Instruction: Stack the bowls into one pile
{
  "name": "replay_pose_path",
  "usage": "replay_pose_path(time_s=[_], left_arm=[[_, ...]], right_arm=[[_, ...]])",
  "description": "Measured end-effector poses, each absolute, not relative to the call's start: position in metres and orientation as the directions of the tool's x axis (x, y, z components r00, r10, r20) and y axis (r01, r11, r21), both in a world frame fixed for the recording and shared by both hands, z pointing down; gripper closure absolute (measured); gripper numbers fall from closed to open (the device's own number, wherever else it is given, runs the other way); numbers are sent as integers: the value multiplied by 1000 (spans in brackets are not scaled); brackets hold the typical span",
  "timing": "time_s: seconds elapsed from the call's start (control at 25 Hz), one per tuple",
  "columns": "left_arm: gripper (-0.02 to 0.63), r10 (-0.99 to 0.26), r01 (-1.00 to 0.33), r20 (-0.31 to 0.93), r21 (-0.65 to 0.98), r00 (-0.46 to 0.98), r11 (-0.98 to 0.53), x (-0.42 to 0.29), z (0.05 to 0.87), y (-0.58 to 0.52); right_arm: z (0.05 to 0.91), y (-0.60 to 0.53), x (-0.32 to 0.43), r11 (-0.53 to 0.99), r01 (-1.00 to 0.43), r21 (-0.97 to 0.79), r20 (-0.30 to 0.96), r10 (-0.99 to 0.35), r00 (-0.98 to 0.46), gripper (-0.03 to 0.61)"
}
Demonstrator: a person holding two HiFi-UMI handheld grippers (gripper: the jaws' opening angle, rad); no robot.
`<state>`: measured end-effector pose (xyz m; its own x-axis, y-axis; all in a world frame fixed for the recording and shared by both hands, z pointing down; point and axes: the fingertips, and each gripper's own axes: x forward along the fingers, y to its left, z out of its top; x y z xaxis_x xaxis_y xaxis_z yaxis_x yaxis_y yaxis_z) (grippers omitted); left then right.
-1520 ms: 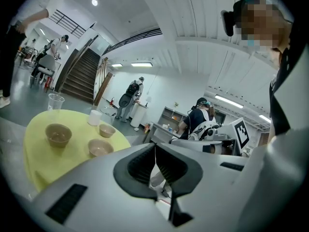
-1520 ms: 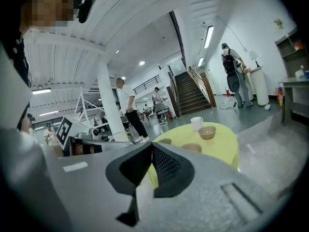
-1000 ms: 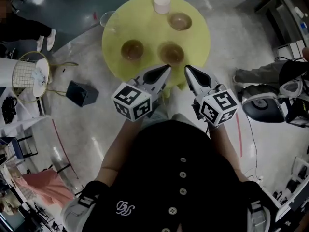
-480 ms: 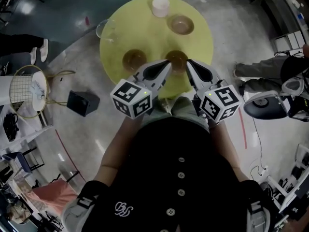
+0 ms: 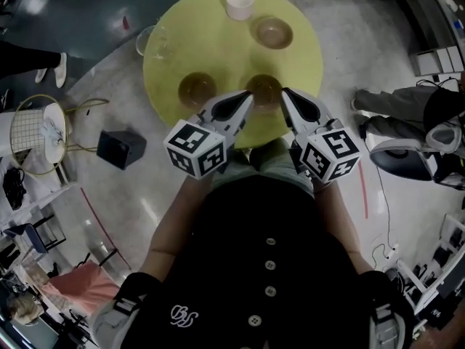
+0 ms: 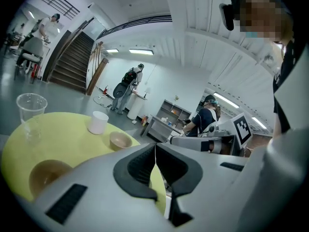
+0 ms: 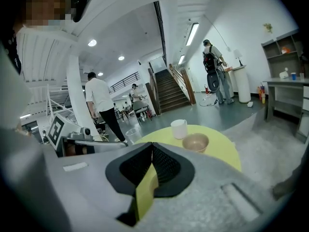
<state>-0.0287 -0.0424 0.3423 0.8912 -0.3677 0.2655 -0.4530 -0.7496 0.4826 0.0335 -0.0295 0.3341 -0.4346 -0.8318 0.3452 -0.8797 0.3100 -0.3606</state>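
Head view: left tool [image 5: 245, 97] & right tool [image 5: 285, 94] both closed, empty; a bowl [image 5: 263, 84] just ahead btw their tips, on yellow counter [image 5: 218, 43].

I've got the left gripper [image 5: 248, 97] and the right gripper [image 5: 285, 94] side by side at frame centre, tips pointing toward the top edge and leaning in at each other. Both jaw pairs are pressed together with nothing between them. My forearms [image 5: 173, 227] run down from them to the lower frame.
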Motion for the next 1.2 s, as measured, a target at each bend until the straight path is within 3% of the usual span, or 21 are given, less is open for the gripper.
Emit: replay_pose_path(time_s=[0.48, 1.2], left_arm=[[601, -431, -552, 346, 535, 834, -639, 0, 375, -56], [600, -581, -751, 501, 565, 642, -342, -28, 443, -52]], right_arm=[[369, -45, 67, 366, -844, -392, 452, -722, -524, 574], [429, -53, 76, 394, -802, -450, 563, -572, -597, 572]])
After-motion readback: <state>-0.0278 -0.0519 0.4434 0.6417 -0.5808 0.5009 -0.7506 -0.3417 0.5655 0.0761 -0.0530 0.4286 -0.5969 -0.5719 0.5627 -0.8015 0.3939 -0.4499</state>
